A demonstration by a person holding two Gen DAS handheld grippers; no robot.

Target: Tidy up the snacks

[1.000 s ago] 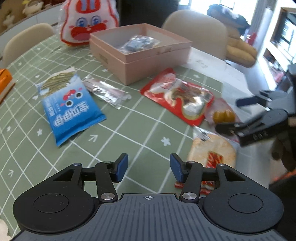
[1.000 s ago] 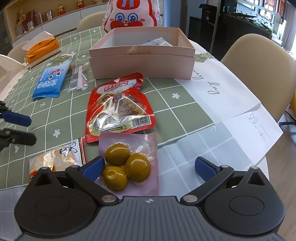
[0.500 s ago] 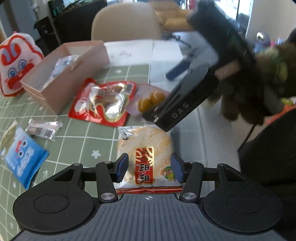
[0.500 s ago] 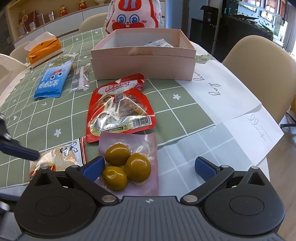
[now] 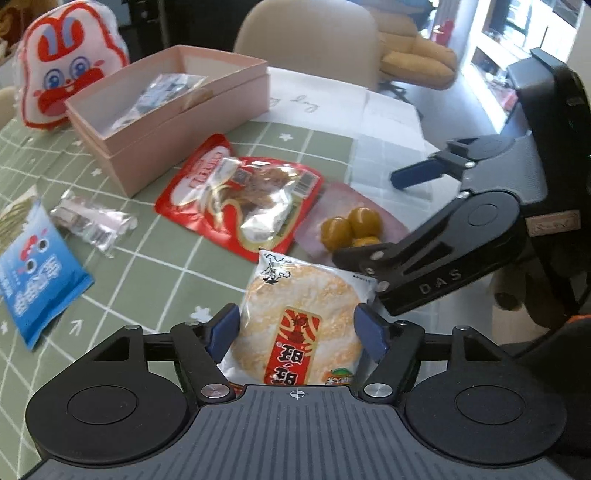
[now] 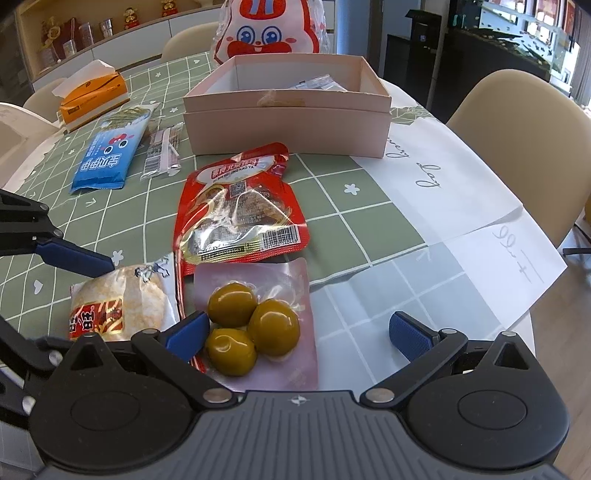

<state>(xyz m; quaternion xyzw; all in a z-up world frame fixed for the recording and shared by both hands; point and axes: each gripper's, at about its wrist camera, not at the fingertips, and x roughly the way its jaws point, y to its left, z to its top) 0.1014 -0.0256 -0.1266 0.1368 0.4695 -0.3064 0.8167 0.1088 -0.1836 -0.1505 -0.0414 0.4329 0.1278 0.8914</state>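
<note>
A rice cracker pack lies flat on the green checked tablecloth, between the fingers of my left gripper. Its jaws are opening and stand wide on either side of the pack, not pressing it. My right gripper hangs open over a clear pouch of green olives, one finger at the pouch's left edge. The cracker pack also shows in the right wrist view, with a left finger above it. An open pink box behind holds a few packets.
A red meat snack pack lies between the box and the olives. A blue packet and a clear wrapper lie to the left. A rabbit bag, an orange tissue box and a beige chair surround the table.
My left gripper swung right from bare tablecloth to the rice cracker pack, and its jaws widened around it. The right gripper stayed over the olives.
</note>
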